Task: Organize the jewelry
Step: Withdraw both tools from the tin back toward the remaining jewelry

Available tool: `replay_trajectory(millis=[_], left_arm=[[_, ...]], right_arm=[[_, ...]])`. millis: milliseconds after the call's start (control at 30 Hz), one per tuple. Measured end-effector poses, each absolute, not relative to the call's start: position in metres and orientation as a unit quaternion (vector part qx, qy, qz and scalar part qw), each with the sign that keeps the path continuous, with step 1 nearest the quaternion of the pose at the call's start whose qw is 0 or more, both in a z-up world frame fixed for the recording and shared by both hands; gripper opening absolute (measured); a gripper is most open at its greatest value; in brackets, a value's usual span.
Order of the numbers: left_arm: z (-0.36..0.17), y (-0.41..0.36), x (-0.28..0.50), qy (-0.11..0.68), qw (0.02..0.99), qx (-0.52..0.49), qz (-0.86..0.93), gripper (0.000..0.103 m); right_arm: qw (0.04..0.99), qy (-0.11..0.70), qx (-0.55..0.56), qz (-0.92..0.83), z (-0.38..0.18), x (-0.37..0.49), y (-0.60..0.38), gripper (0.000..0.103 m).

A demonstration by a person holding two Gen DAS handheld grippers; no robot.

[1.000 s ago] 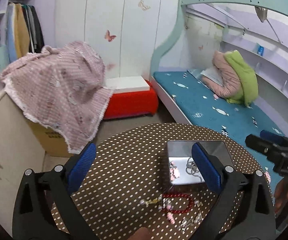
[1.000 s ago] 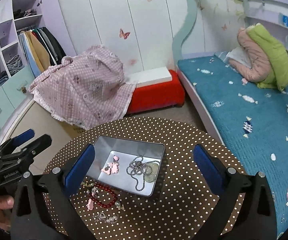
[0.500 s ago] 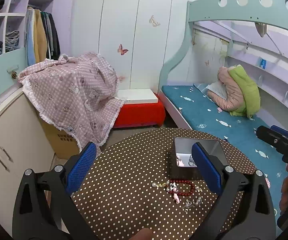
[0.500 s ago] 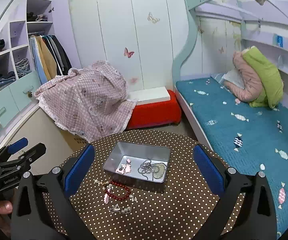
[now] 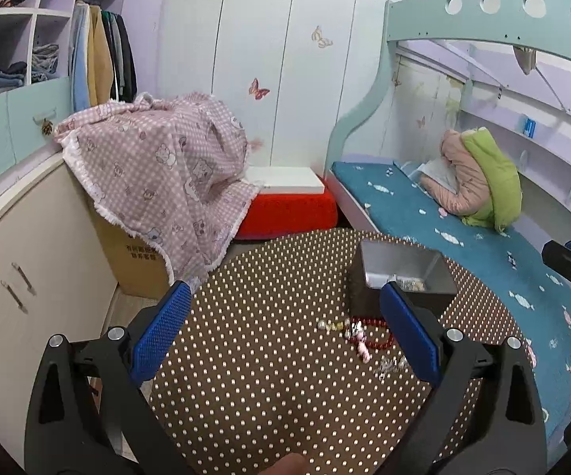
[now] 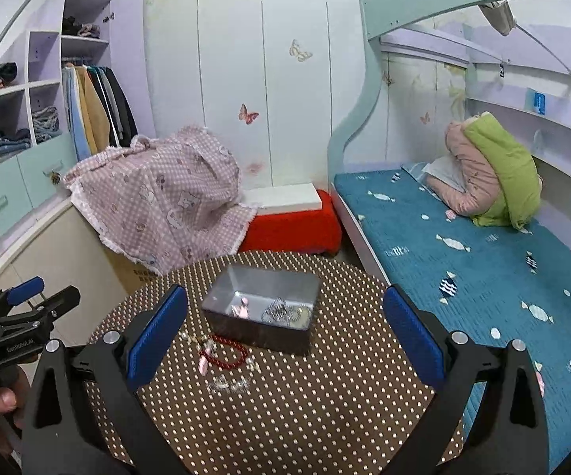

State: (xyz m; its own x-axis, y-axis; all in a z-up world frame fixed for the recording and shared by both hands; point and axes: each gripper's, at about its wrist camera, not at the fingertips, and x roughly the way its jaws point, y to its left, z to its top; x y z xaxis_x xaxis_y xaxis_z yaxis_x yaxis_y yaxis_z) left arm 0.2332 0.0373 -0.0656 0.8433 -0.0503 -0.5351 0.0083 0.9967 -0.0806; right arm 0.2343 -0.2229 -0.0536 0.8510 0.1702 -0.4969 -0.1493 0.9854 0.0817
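A silver metal tin [image 6: 262,308] stands on a round brown polka-dot table [image 6: 325,407]; it holds a pink charm [image 6: 241,308] and a silver chain [image 6: 281,312]. In front of the tin lie a red bead bracelet [image 6: 226,354], a small pale bead string [image 6: 194,338] and a silver piece [image 6: 228,383]. The tin [image 5: 400,277] and red bracelet [image 5: 372,336] also show in the left wrist view. My left gripper [image 5: 285,328] is open and empty above the table's left side. My right gripper [image 6: 285,332] is open and empty, well back from the tin.
A pink checked cloth [image 6: 166,202] covers a cardboard box at the left. A red stool [image 6: 293,229] stands behind the table. A teal bed [image 6: 463,245] with a pink and green quilt runs along the right. White cabinets [image 5: 20,269] stand at the left.
Both grippers have drawn back and tilted up from the table, so the tin and jewelry look smaller and farther. Both stay open and empty. The jewelry has not moved.
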Motion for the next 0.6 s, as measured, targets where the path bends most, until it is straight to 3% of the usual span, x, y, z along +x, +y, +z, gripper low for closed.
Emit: replay_trajectory(millis=[600], left_arm=[[-0.123, 0.009, 0.250, 0.346, 0.937, -0.010, -0.046, 0.096]], right_arm=[[0.941, 0.330, 0.015, 0.079, -0.105, 0.238, -0.225, 0.095]])
